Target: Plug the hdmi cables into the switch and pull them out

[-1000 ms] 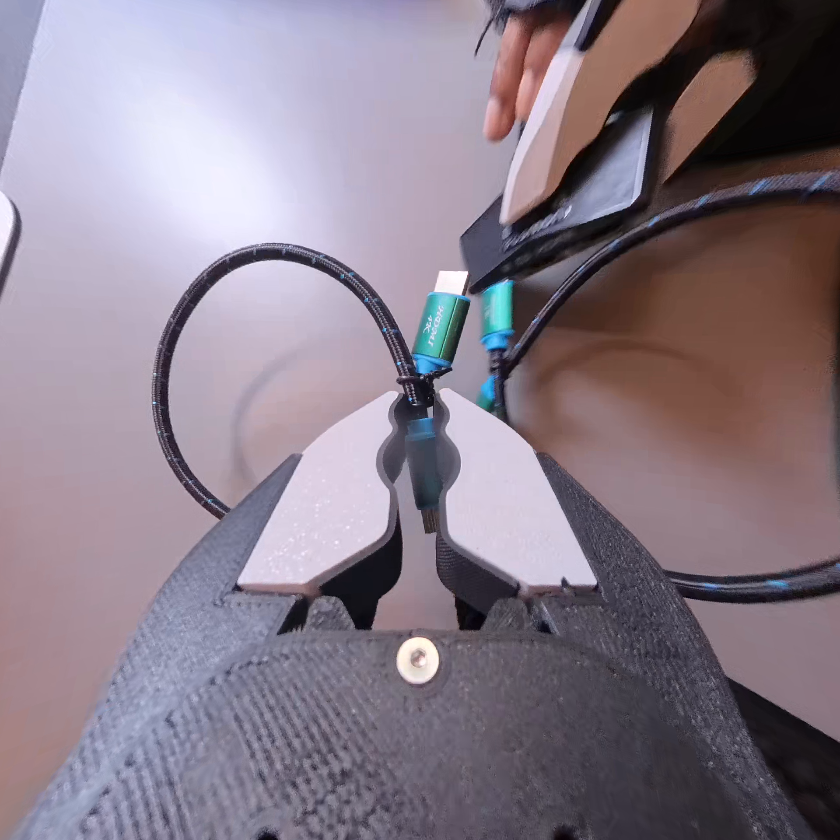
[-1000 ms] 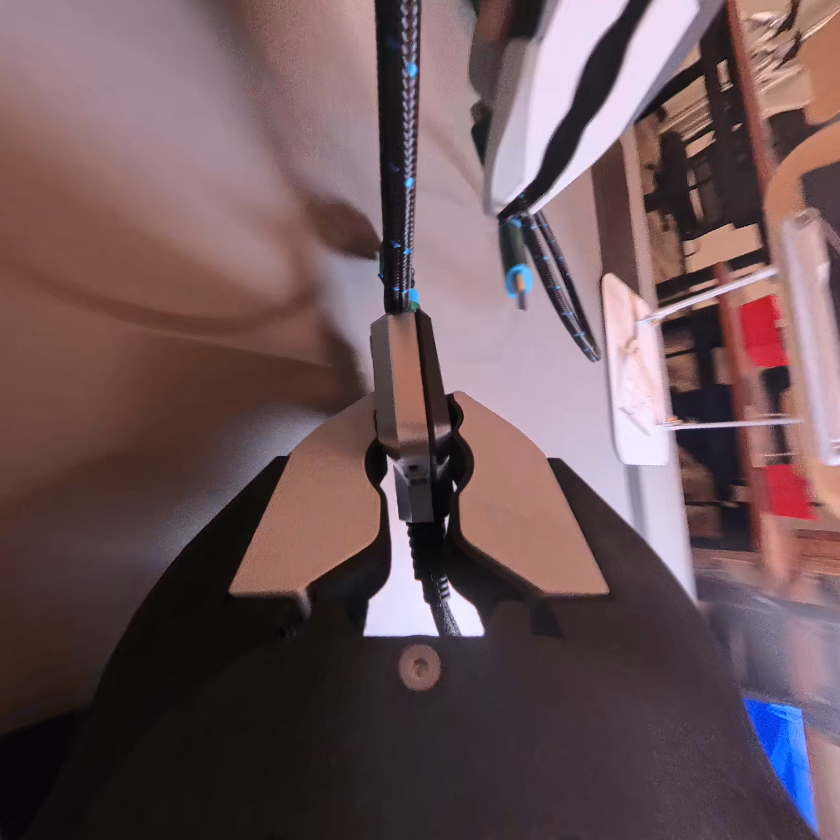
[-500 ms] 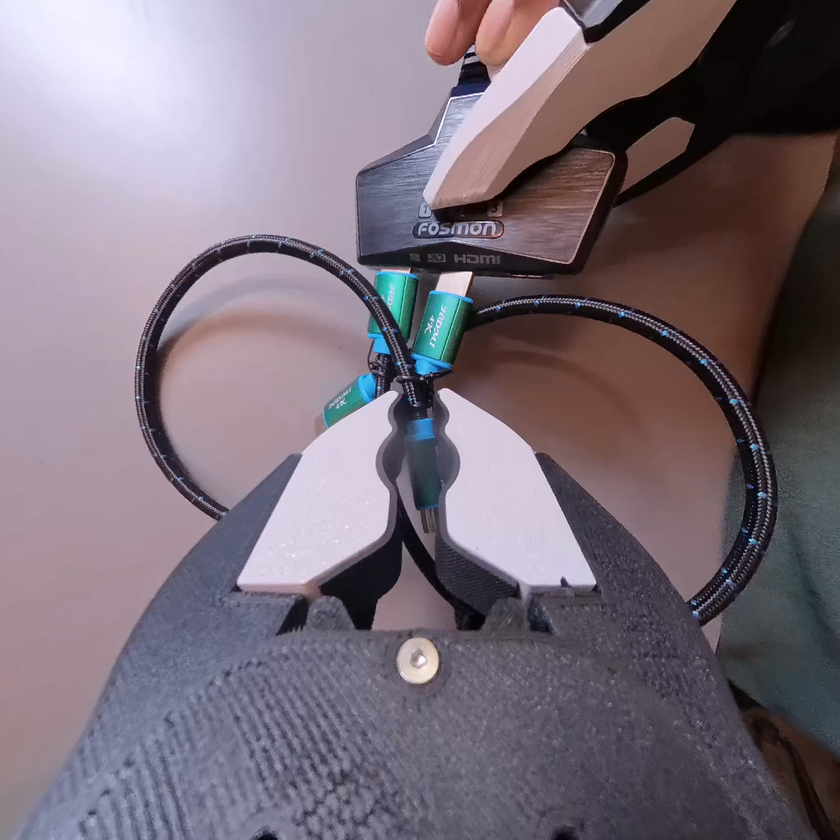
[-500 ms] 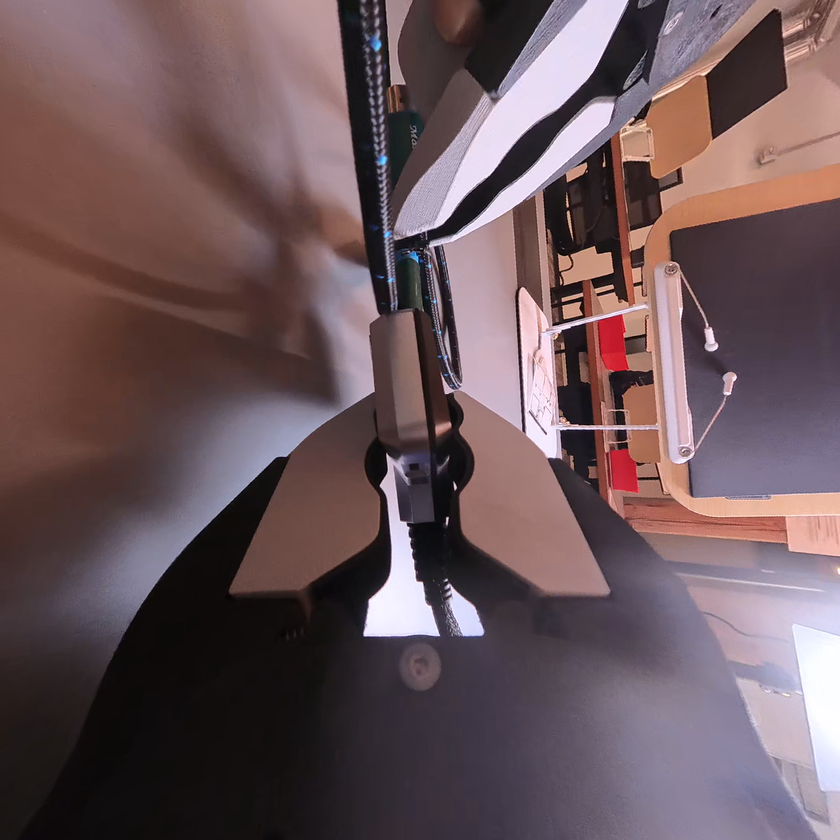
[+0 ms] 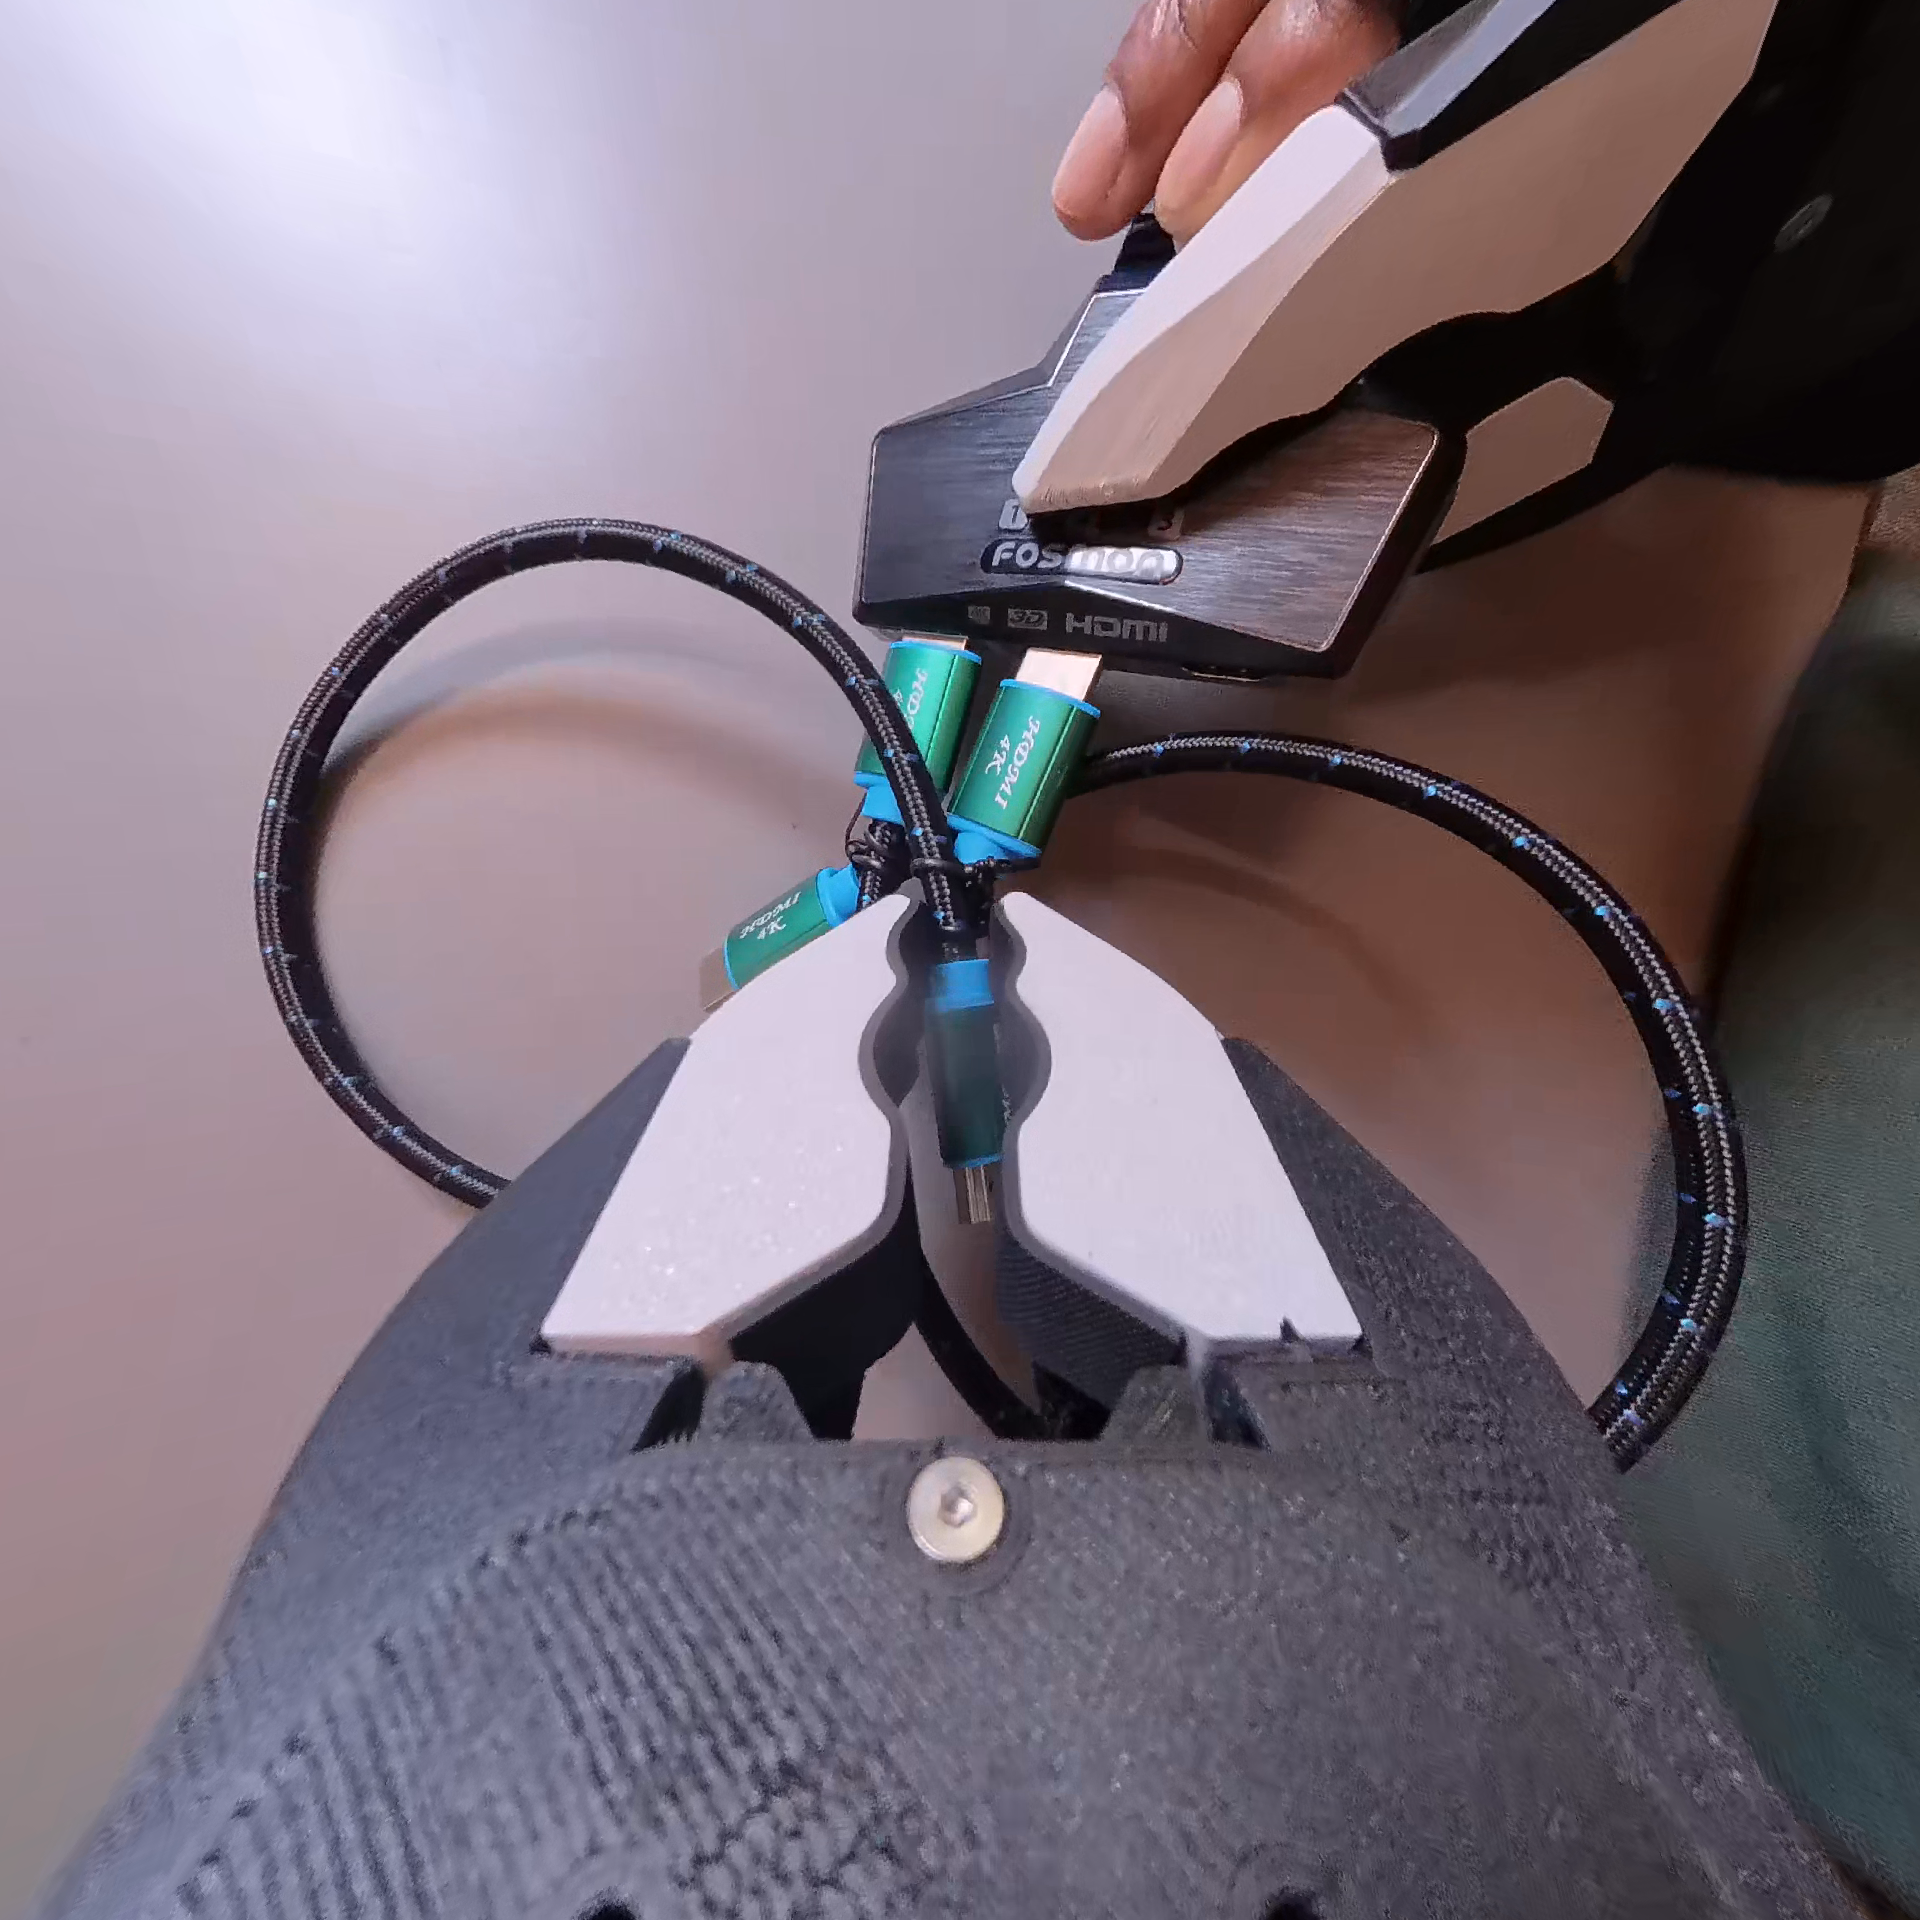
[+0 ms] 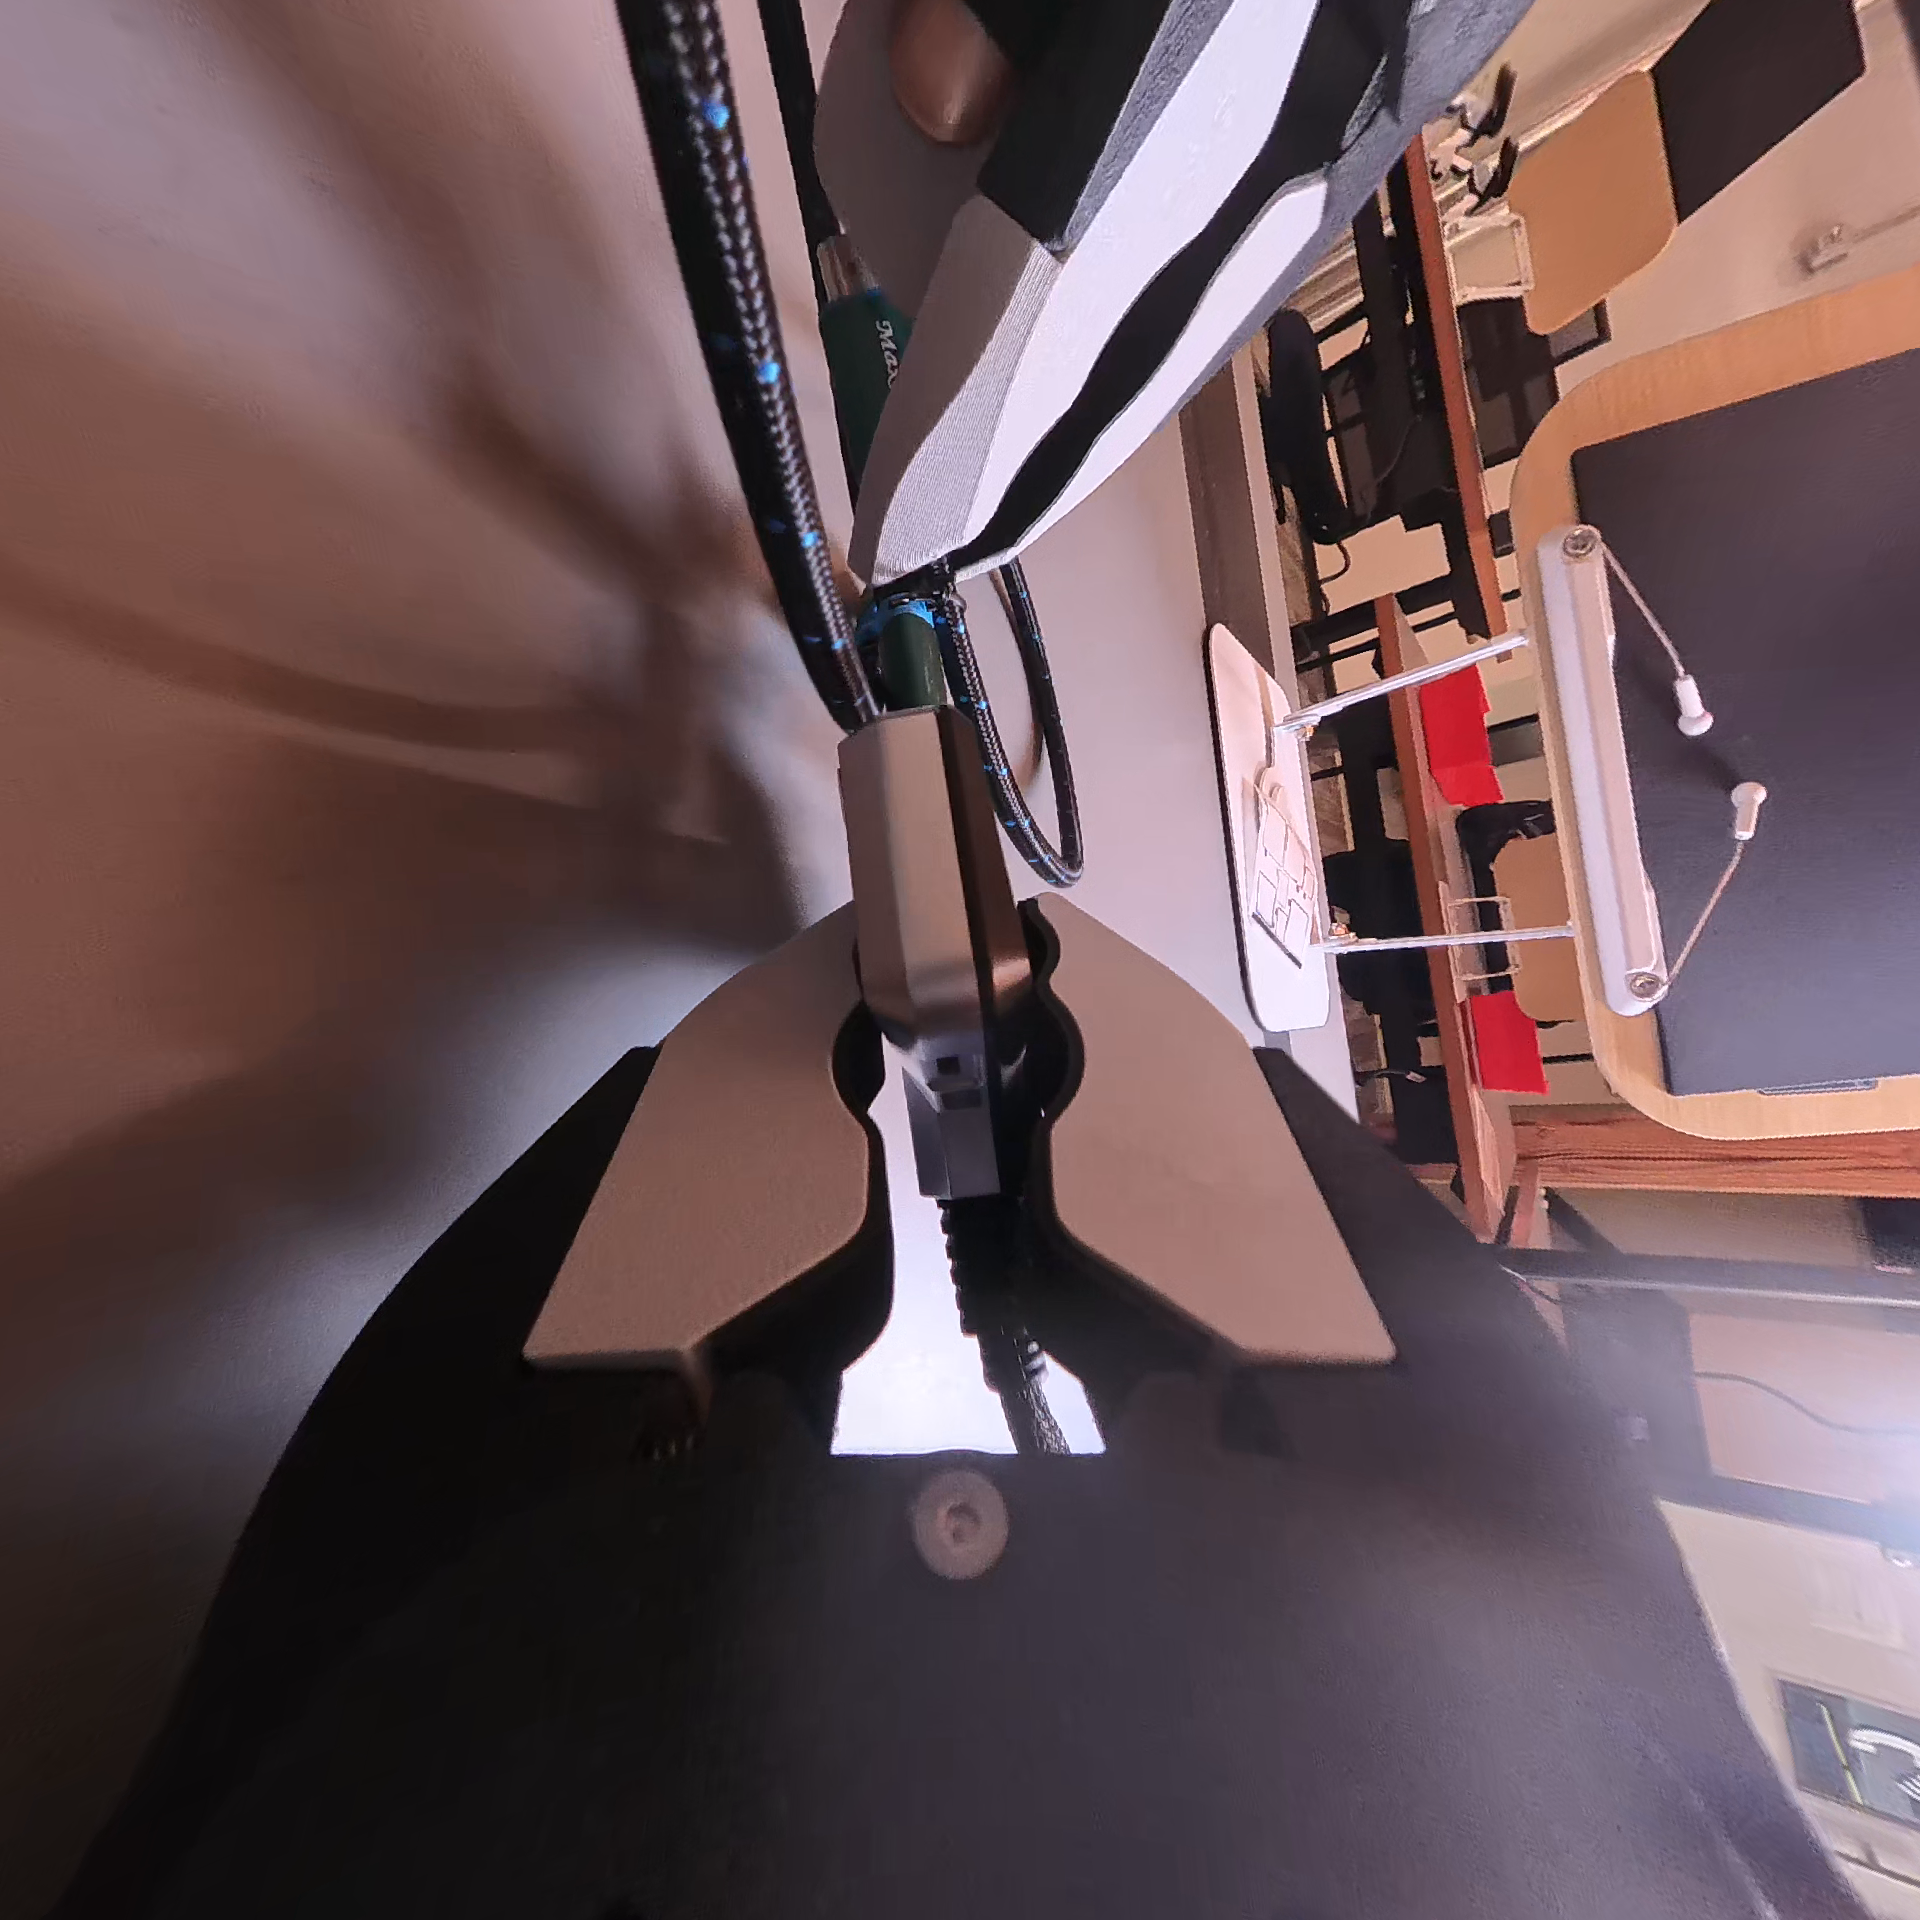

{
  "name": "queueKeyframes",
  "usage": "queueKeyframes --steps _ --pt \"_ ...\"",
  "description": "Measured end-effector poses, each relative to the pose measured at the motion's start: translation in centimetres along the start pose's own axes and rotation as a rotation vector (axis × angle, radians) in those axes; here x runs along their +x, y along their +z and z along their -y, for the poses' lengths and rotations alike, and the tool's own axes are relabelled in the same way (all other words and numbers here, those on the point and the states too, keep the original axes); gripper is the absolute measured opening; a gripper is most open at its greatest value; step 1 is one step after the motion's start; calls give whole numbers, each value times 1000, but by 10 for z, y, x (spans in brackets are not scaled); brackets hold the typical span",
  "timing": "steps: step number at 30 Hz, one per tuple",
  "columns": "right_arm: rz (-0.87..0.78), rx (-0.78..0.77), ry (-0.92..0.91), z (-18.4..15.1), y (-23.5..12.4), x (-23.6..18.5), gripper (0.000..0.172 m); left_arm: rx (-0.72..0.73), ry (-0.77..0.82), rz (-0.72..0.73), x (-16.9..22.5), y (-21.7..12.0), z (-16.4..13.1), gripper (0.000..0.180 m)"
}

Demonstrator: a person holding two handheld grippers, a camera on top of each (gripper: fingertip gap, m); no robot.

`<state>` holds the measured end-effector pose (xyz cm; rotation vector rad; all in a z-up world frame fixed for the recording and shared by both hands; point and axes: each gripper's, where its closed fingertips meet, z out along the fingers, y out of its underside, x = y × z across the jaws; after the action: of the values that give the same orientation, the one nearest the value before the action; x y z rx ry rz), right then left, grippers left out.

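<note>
1. Gripping a green cable plug [image 5: 961, 1081] with a blue collar, the left hand-held gripper [image 5: 951, 920] has its two pale fingers [image 5: 769, 1122] closed on the plug's sides; the plug's metal tip points back toward the gripper's body.
2. A braided black cable [image 5: 312, 831] flecked with blue runs forward out of that plug, loops round to the left of the left hand-held gripper and passes under its body.
3. Just ahead of its fingertips stand two more green plugs: one [image 5: 1023, 774] with its gold tip at the front edge of a black switch box [image 5: 1299, 540], and another [image 5: 920, 707] beside it on the left, seated in the box.
4. A fourth green plug [image 5: 774, 925] lies loose, just beside the left fingertip.
5. A second braided cable [image 5: 1558, 883] arcs round to the right of the left hand-held gripper.
6. The right hand-held gripper [image 6: 951, 935] is clamped on the black switch box, one finger on each flat face, with the box seen edge-on between them and reaching forward past the fingertips.
7. A dark cable [image 6: 1023, 1371] leaves the rear of the box and runs back between the fingers.
8. The light desk [image 5: 364, 312] lies beneath everything.
9. A person's fingers [image 5: 1164, 114] show beside the right hand-held gripper, seen from the left wrist view.
</note>
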<state>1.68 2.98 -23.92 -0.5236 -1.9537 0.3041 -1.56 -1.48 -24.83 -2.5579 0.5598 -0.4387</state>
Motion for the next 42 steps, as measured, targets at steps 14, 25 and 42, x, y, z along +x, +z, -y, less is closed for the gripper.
queueKeyframes --steps 14,25,42 --pt "-94 -5 -131 5 -1 6 22 135 -147 -125 -2 -3 6 9" --pt "-229 -65 -203 9 -6 32 22 262 -188 -96 -4 -23 26 9" --pt "-266 10 -235 17 -15 40 23 345 23 -13 7 -39 41 12"
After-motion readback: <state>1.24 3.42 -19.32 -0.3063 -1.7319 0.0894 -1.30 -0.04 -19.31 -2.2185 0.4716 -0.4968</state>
